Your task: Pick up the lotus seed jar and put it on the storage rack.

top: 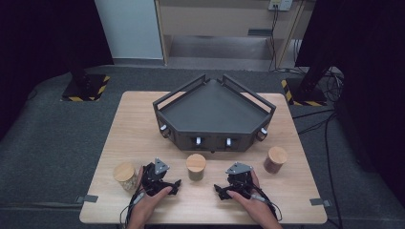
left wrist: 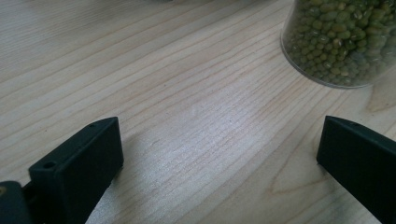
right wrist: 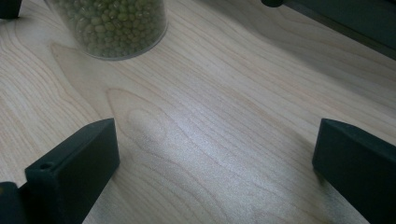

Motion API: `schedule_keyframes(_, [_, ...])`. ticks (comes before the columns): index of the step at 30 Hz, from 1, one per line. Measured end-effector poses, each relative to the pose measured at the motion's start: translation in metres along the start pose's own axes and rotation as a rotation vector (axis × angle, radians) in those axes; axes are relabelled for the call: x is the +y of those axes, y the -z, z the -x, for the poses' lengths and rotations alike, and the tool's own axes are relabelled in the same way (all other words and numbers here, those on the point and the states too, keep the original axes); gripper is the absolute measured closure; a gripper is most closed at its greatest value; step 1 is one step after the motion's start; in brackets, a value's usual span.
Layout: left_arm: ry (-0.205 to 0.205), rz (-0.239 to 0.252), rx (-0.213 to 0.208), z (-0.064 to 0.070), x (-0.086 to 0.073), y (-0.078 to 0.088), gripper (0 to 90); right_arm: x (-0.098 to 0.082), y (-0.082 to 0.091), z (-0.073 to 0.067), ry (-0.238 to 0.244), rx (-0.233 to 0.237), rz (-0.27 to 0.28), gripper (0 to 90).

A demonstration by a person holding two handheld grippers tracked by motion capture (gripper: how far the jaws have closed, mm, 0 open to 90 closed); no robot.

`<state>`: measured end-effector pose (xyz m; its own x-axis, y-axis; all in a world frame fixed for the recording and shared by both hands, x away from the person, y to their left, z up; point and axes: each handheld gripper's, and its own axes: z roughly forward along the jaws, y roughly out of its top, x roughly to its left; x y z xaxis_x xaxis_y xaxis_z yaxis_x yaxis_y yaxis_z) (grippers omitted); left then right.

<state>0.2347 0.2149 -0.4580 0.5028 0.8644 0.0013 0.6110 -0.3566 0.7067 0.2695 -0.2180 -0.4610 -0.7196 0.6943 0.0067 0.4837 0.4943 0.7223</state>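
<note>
Looking down from the high view, I have my left gripper (top: 165,183) and my right gripper (top: 228,190) resting low on the wooden table (top: 133,129), one in each hand, near its front edge. Between them, a little farther from me, stands the jar of green beans (top: 196,166) with its wooden lid. A second wooden-lidded jar (top: 125,175) sits just beside my left gripper on its outer side, and a brown jar (top: 275,159) stands near my right gripper, toward the table's right edge. Behind the three jars is a dark angular tray (top: 215,112) with raised rails, its front wall close to the middle jar.

From the left gripper view, my two black jaws stand wide apart with bare table (left wrist: 187,116) between them and nothing in their grasp. The jar of green beans (left wrist: 341,42) is ahead at the upper right, apart from both jaws, its clear wall showing the beans packed inside.

From the right gripper view, my jaws are likewise spread wide over bare wood (right wrist: 215,130), holding nothing. The jar of green beans (right wrist: 114,25) stands ahead at the upper left, clear of the jaws, and the dark tray's edge (right wrist: 355,23) crosses the upper right corner.
</note>
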Motion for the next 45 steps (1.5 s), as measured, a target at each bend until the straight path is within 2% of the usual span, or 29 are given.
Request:
schedule_keyframes(28, [-0.002,0.003,0.007,0.004,-0.002,0.003,1.0,0.0,0.0,0.0,0.0,-0.001,0.0,0.7])
schedule_keyframes(41, [-0.01,0.02,0.006,0.01,0.008,0.022,2.9,0.0,0.0,0.0,0.0,-0.001,0.0,0.7])
schedule_keyframes(45, [-0.024,0.026,0.01,0.012,0.012,0.028,3.2,0.0,0.0,0.0,0.0,-0.001,0.0,0.7])
